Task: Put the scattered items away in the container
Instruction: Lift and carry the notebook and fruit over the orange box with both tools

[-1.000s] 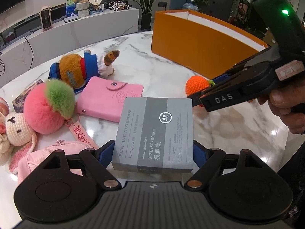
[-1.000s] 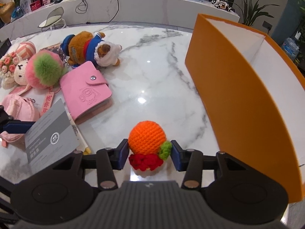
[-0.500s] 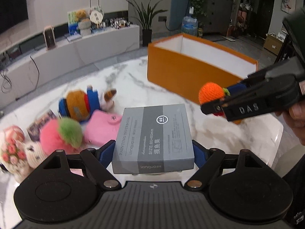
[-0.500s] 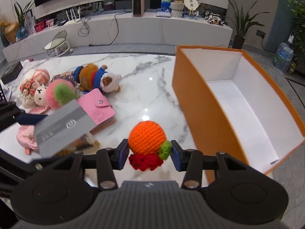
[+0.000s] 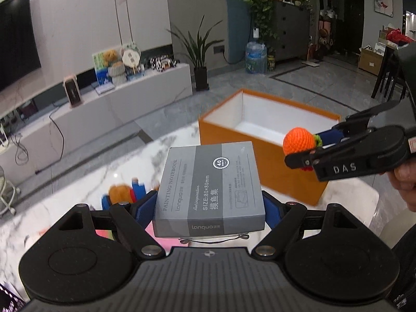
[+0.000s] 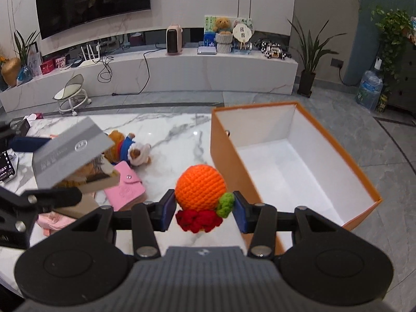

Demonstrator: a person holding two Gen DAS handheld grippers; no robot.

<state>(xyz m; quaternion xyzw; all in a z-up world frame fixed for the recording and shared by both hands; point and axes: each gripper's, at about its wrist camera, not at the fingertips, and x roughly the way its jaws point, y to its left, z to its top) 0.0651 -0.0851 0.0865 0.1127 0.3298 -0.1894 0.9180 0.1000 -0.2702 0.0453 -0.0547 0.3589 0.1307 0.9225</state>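
Observation:
My left gripper is shut on a grey painting-notebook box, held flat well above the marble table. In the right wrist view that grey box hangs at the left. My right gripper is shut on an orange crochet ball with a green leaf and red base; the left wrist view shows the same ball at the right, near the box's wall. The orange container, white inside with nothing in it, stands open just right of the ball. The container sits ahead of the notebook.
A plush bear in blue, a pink card wallet and a pink pouch lie on the table left of the container. A phone rests at the far left edge. A person's hand grips the right tool.
Both grippers have risen well above the table with their loads, and the views now look down over the container's rim into its white inside. Neither grip has changed.

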